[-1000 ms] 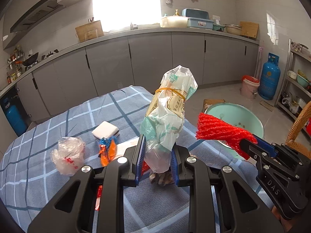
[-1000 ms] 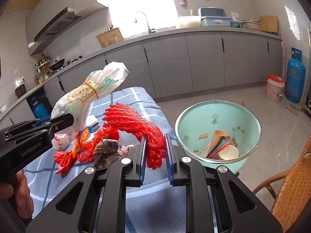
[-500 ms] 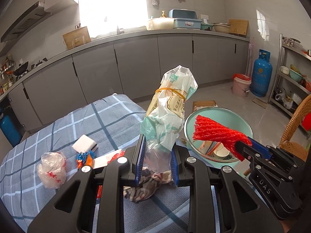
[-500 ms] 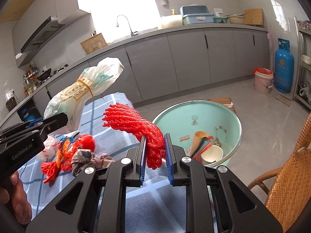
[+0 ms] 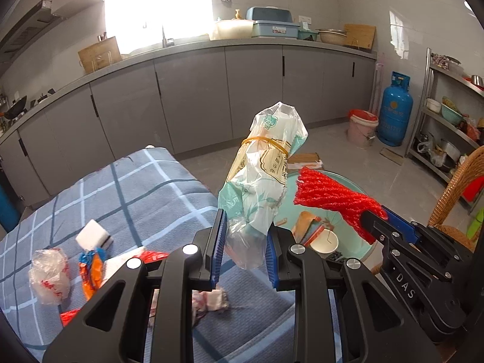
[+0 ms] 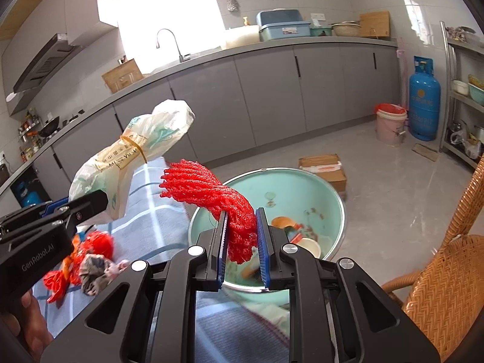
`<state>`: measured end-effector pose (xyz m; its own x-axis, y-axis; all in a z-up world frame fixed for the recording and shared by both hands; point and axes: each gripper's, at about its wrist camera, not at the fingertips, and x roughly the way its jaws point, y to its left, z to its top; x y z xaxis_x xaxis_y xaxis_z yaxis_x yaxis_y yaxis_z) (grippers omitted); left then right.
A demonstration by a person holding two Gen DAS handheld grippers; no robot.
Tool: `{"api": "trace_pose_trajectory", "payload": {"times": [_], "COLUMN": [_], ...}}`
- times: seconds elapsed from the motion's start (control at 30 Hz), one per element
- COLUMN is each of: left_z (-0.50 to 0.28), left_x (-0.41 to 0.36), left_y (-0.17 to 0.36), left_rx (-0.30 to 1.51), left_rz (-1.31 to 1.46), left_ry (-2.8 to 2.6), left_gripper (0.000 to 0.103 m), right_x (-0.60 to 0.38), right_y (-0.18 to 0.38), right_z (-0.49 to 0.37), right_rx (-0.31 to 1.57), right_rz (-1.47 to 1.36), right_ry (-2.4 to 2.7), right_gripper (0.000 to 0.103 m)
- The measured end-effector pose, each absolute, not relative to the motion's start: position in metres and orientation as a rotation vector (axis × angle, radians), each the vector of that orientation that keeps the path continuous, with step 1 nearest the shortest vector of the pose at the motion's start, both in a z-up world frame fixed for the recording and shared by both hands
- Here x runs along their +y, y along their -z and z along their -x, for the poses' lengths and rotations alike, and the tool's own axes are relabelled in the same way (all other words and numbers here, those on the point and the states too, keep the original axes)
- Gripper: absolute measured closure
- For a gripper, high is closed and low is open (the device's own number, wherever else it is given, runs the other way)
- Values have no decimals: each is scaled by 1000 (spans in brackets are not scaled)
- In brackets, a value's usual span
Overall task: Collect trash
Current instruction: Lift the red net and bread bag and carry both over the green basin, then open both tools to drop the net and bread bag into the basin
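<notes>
My left gripper (image 5: 243, 246) is shut on a clear plastic bag (image 5: 261, 178) bound with a yellow rubber band, held upright above the table's right edge; the bag also shows in the right wrist view (image 6: 130, 157). My right gripper (image 6: 241, 249) is shut on a red foam net (image 6: 217, 199), held over the near rim of a mint-green basin (image 6: 317, 187) that holds a paper cup and scraps. The net (image 5: 329, 195) and basin (image 5: 357, 187) also show in the left wrist view.
A blue plaid tablecloth (image 5: 145, 187) carries a crumpled clear bag (image 5: 48, 275), an orange wrapper (image 5: 90, 267), a white sponge (image 5: 90, 236), red wrappers and a rag (image 6: 93, 269). A wicker chair (image 6: 447, 284) stands at the right. A cardboard box (image 6: 323, 166) lies behind the basin.
Both grippers have moved right, off the table toward the basin, carrying the bag and the net. The net now hangs over the basin's near rim.
</notes>
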<state>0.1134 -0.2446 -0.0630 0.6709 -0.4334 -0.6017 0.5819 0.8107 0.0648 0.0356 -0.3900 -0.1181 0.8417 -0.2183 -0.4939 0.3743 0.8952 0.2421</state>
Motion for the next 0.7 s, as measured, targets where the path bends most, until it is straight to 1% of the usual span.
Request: {"api": "trace_pose_trajectory", "payload": {"times": [0.5,0.7], "left_z": [-136,-146], "left_x": [-293,-306], "left_y": [93,109], "left_rx": [690,736], "left_rz": [-271,-277], "left_ry": [641,664], "left_gripper": [79,78], "right_x": [-421,-431], "right_y": [130,143], "right_z": [-56,-67], "right_rx": [511,547], "right_rz": [-346,-354], "right_ry": [379,394], "right_gripper": [84,84]}}
